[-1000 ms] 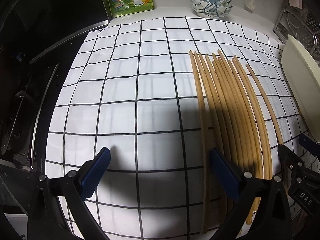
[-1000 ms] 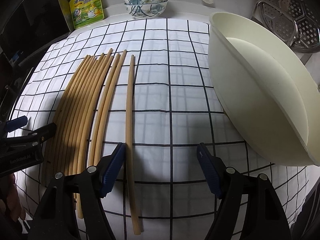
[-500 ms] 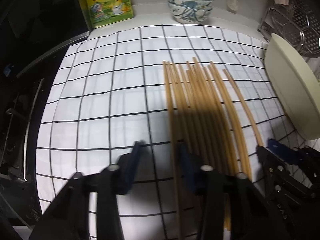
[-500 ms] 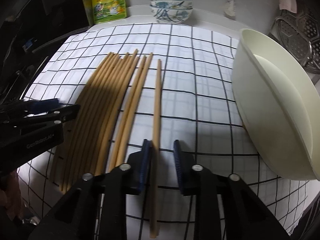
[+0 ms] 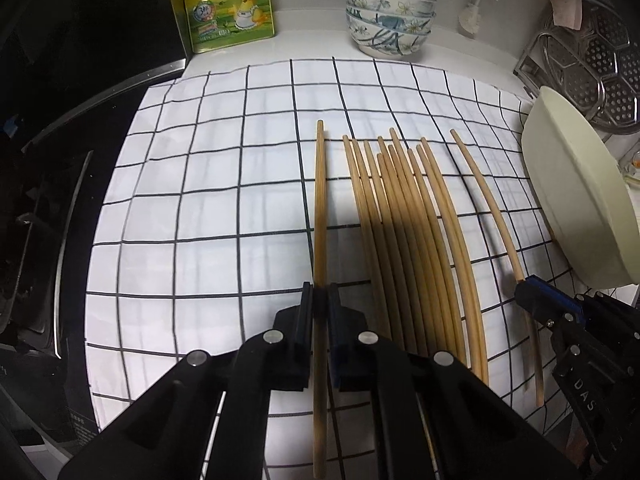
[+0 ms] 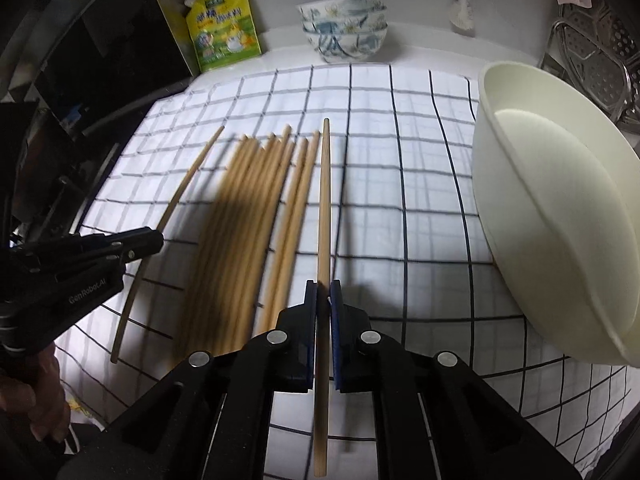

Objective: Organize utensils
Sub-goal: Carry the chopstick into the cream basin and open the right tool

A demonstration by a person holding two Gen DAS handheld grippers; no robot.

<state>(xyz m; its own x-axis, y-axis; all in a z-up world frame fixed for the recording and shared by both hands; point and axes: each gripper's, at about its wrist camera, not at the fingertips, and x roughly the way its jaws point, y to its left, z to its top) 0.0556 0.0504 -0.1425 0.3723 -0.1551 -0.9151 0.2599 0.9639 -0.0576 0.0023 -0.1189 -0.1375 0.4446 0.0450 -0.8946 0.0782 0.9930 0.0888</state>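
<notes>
Two grips at once. Left gripper [image 5: 320,304] closed tight on the leftmost chopstick [image 5: 320,208], clamped some way short of its near end; shaft running straight ahead along the fingers, away toward the stacked patterned bowls [image 5: 390,20]. Right gripper [image 6: 323,300] likewise pinched on the rightmost chopstick [image 6: 325,200], same lengthwise lie, near end poking back past the pads. Between the two, the remaining bundle of chopsticks [image 5: 404,232] flat on the checked cloth [image 5: 200,200], all roughly parallel, long axes pointing from the near edge toward the back wall. Each held stick apart from the bundle by a narrow gap; whether either is already off the cloth, cannot tell. Large cream bowl [image 6: 560,208] on the right edge of the cloth, tipped on its side, mouth facing the chopsticks, nothing visible inside. Right gripper clearly nearer to it, left well apart with the bundle in between. Probably the pick-up step, with nearly all of the sorting left. Likely destination the cream bowl, though not certain. Seasoning pouch [image 5: 228,4] upright at the back, perforated steamer rack [image 5: 588,64] far right.
</notes>
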